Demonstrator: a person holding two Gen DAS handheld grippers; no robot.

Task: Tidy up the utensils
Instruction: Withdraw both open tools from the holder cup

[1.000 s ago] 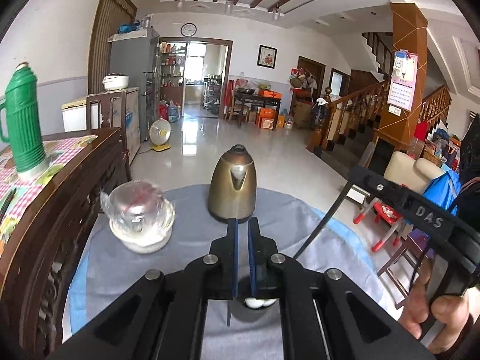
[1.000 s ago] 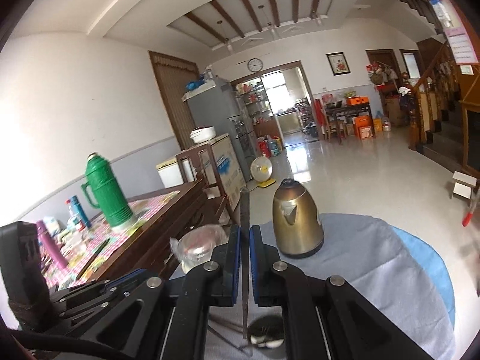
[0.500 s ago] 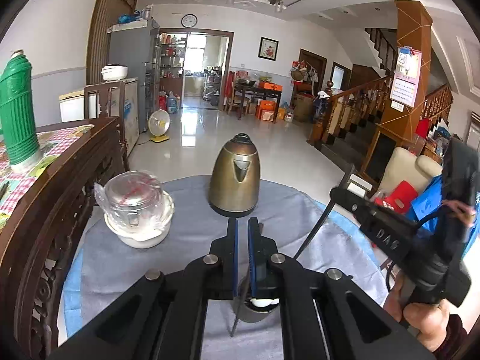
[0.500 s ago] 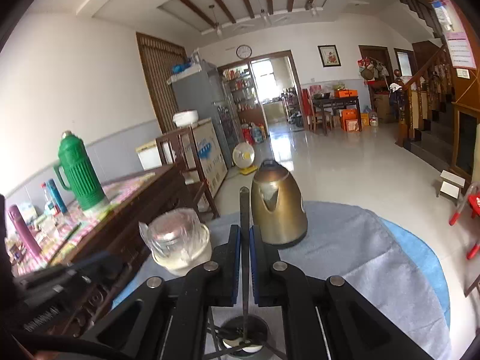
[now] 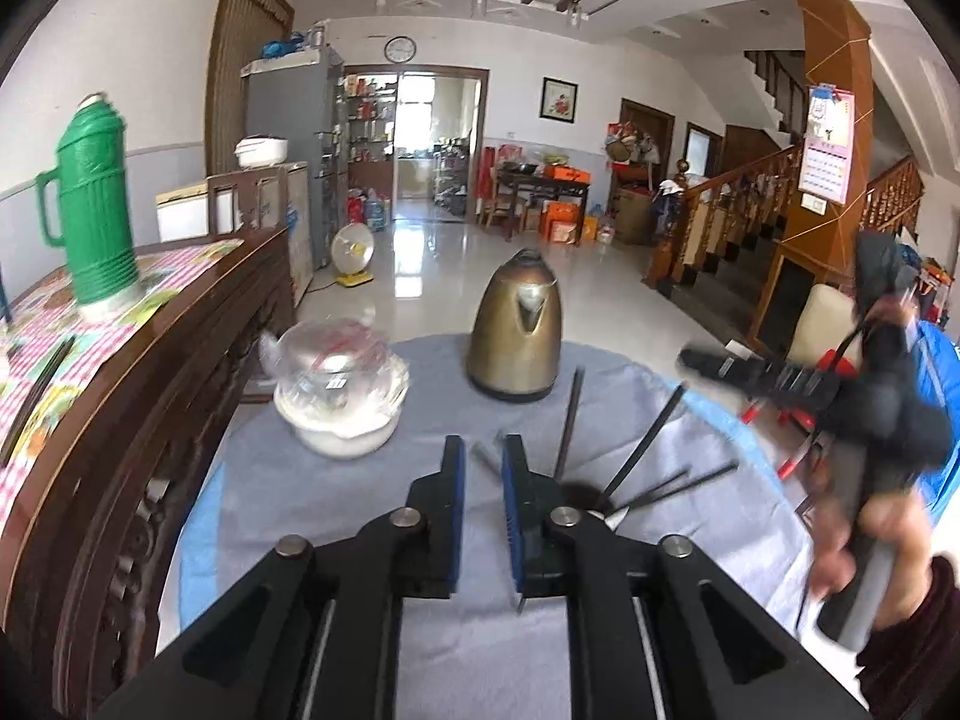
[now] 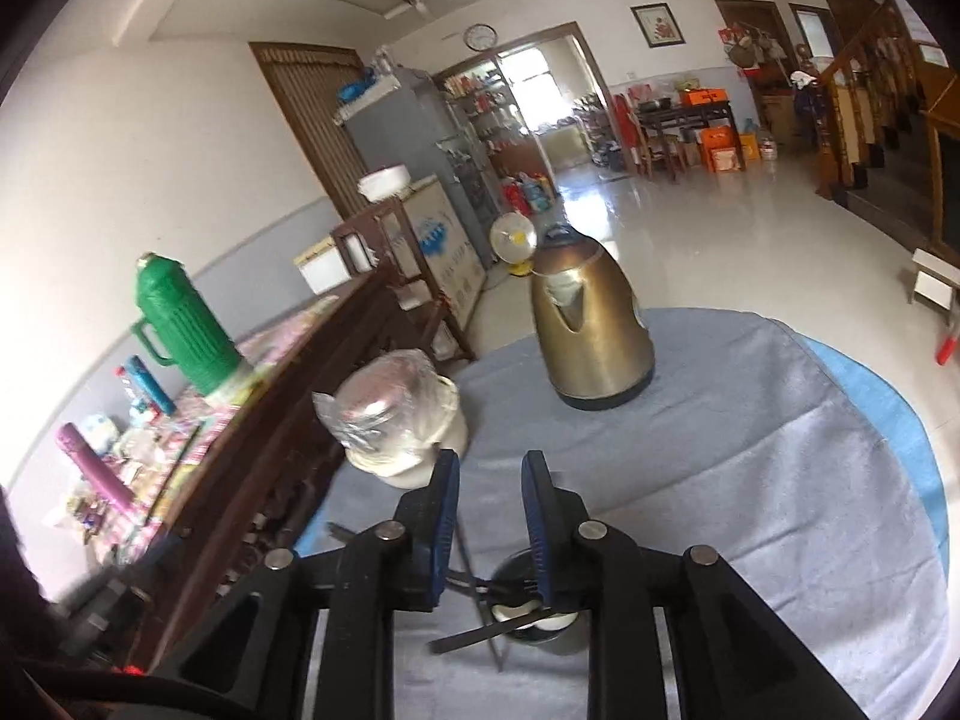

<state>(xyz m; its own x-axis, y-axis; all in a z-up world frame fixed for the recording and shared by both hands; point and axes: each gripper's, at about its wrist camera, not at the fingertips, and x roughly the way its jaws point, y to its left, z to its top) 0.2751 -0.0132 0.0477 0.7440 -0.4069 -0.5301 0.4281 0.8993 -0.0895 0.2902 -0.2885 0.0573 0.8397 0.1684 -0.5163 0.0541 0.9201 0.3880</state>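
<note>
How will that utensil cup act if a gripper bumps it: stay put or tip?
Probably tippy: the cup is small and narrow, and the long dark chopsticks fan out well above its rim, so weight sits high. It stands on loose grey cloth, so it may slide a little first. The sticks look stiff and could lever it over.

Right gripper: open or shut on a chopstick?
Open. The right gripper has just been opening; a clear gap between its blue pads, no chopstick pinched. Chopsticks stand in the cup.
</note>
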